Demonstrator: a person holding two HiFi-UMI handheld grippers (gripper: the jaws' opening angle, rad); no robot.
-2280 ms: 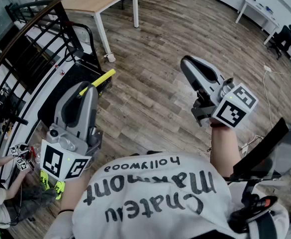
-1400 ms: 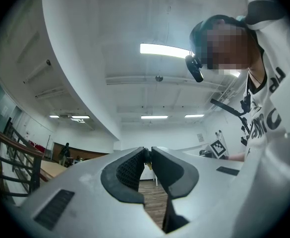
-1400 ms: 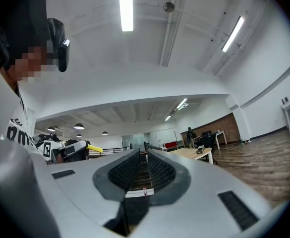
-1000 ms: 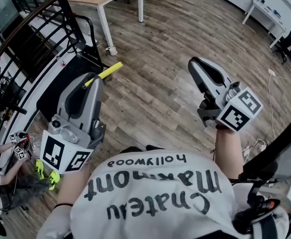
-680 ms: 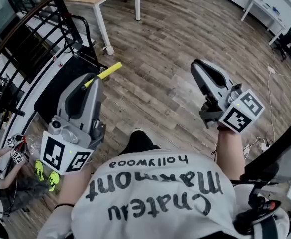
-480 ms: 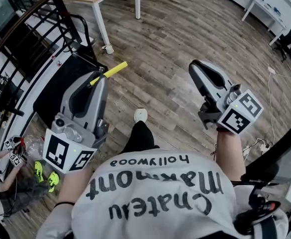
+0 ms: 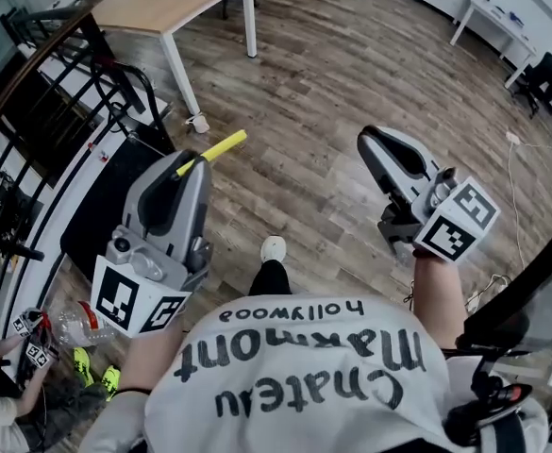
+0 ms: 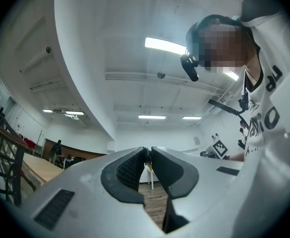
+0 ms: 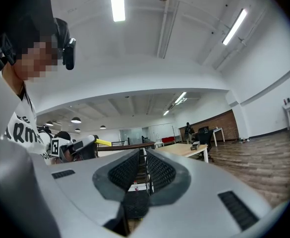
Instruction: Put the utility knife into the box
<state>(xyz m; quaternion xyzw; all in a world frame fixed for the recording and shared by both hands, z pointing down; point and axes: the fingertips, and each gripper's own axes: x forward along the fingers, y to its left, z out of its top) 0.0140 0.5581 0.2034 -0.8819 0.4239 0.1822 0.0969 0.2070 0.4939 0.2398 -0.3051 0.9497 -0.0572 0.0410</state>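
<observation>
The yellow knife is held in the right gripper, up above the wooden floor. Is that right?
Not quite. The yellow knife is held in the left gripper, not the right one. The head view shows it sticking out of the left jaws. The right gripper is shut with nothing in it. The rest is right: the floor below is wooden.

Left gripper (image 7: pixel 187 162) at left, right gripper (image 7: pixel 366 141) at right, well apart, both held above the floor (image 7: pixel 313 83); utility knife (image 7: pixel 215 147) between the left gripper's jaws, jutting forward past their tips; shoe (image 7: pixel 273 248) on the floor, between and below the two grippers; table (image 7: pixel 153 3) ahead, beyond the left gripper; railing (image 7: pixel 30 74) along the far left, with mat (image 7: pixel 96 206) just beside it; bottle (image 7: pixel 73 324) at lower left; desk (image 7: pixel 488 17) and chair (image 7: pixel 544 69) far ahead at right.
</observation>
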